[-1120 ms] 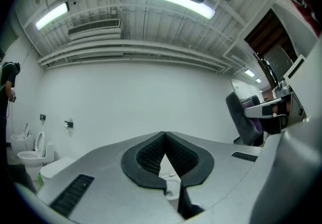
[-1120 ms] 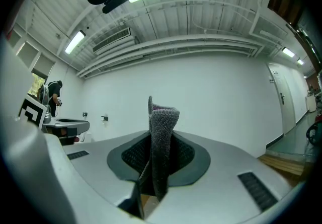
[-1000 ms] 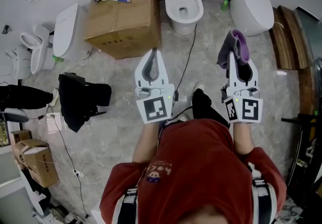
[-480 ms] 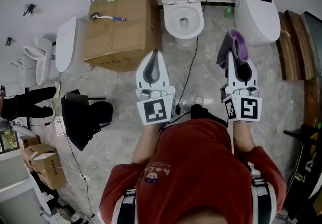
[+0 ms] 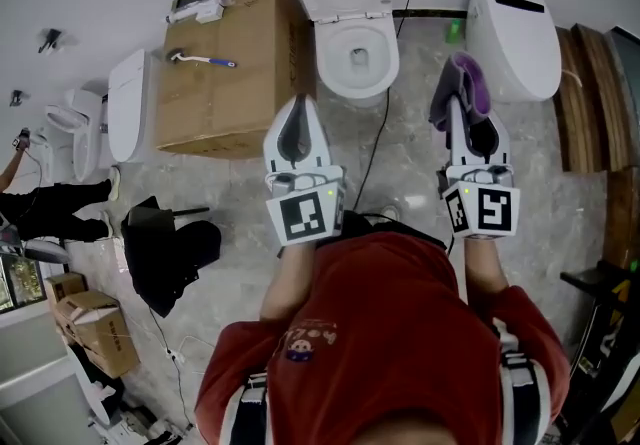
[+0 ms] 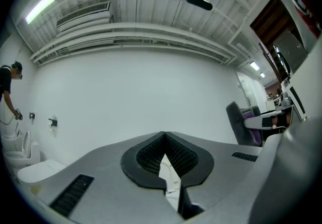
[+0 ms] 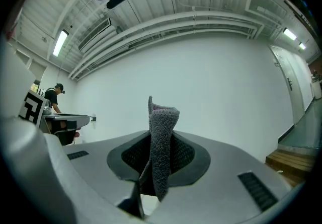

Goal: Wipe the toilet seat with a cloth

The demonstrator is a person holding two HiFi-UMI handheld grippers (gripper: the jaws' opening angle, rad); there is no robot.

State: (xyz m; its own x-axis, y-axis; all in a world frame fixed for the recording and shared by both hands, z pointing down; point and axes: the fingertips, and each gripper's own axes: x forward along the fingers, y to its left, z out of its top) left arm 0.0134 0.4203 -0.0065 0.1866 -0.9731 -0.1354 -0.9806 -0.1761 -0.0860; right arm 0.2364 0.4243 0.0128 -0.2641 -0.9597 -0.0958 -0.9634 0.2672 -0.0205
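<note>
A white toilet (image 5: 357,43) with its lid raised stands against the far wall, its seat (image 5: 340,58) ringing the bowl. My left gripper (image 5: 298,105) hovers just short of the bowl's near left rim, shut with nothing between its jaws (image 6: 163,137). My right gripper (image 5: 462,105) floats to the right of the toilet, shut on a grey and purple cloth (image 5: 460,88). In the right gripper view the cloth (image 7: 161,142) stands up folded between the pads.
A large cardboard box (image 5: 230,58) with a toilet brush (image 5: 200,59) on top stands left of the toilet. Another white toilet (image 5: 515,23) is at the right, more fixtures (image 5: 125,103) at the left. A black cable (image 5: 380,123) runs across the marble floor. A black chair (image 5: 160,248) is at left.
The whole view has moved closer to the toilet, which now lies lower in the head view. Both grippers keep their pose, and the cloth stays in the right one.
</note>
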